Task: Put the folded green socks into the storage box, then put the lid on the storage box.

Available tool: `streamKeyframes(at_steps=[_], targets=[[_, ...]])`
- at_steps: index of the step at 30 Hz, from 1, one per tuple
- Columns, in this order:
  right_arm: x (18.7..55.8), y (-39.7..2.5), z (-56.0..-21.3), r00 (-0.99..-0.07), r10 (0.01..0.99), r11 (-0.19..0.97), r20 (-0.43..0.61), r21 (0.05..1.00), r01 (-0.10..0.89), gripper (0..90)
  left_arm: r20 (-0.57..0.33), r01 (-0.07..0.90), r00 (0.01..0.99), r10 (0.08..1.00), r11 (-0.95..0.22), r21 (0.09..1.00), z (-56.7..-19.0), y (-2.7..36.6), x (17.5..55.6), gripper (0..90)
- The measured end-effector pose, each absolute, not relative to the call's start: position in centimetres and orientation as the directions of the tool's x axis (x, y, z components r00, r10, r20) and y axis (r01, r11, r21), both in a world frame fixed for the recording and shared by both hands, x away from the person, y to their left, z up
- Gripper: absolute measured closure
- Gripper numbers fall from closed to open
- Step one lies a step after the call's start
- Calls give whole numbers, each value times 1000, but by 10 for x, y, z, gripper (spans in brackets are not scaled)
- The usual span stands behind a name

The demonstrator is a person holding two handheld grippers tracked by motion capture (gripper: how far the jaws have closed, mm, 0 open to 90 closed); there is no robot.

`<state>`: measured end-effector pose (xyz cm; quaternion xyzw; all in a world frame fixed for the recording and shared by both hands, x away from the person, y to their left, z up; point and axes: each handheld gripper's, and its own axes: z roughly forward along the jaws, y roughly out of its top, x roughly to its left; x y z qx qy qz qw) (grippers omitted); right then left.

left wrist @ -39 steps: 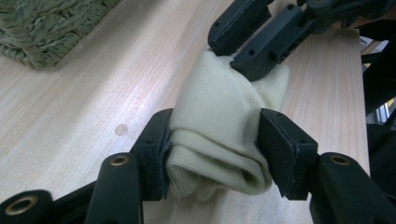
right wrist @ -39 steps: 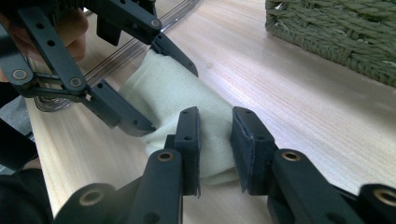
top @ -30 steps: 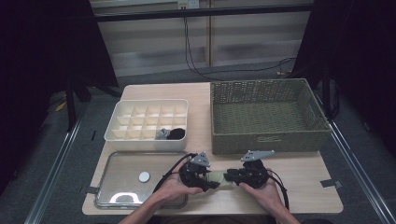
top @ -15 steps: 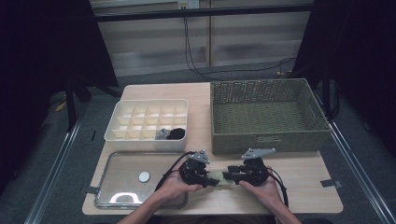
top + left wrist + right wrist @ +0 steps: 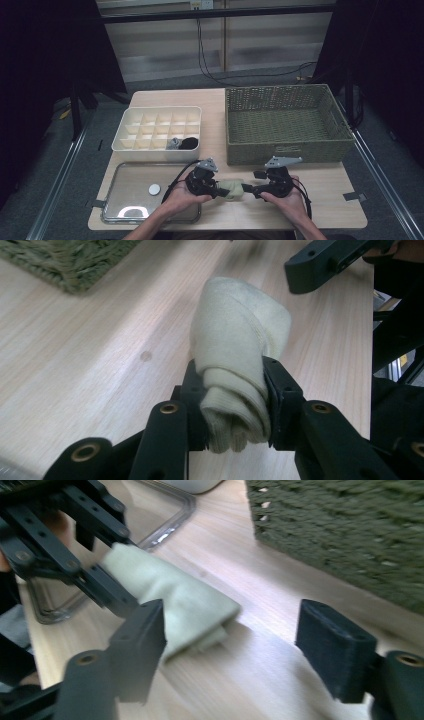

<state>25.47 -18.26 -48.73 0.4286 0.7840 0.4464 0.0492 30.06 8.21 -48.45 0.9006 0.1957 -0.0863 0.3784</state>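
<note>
Cloth (image 5: 235, 375) stays clenched in left gripper (image 5: 212, 187) near the worktop's front edge; right gripper (image 5: 240, 655) fingers now released, regrasp probably next.

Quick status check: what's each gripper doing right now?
Left gripper: shut on the rolled cream cloth, jaws clamped on its sides.
Right gripper: open, jaws wide apart, holding nothing; the cloth's free end lies near its left jaw.

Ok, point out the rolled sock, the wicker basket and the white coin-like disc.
rolled sock (image 5: 235, 340), left gripper view, its free rounded end
wicker basket (image 5: 285, 149), high view, its near wall
white disc (image 5: 154, 189), high view, its middle
</note>
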Motion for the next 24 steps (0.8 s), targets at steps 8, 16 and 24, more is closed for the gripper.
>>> streamKeyframes(at_steps=[8, 16, 24], targets=[[255, -192, -484, -623, 709, 198, 330, 755, 626, 156, -296, 411, 912, 286, -637, 652, -474, 93, 303, 677], [251, -200, -480, -626, 700, 177, 343, 766, 618, 95, -285, 416, 909, 304, -639, 647, -470, 101, 301, 676], [250, -207, -479, -643, 686, 177, 340, 779, 601, 70, -288, 411, 912, 294, -647, 642, -466, 104, 302, 675]])
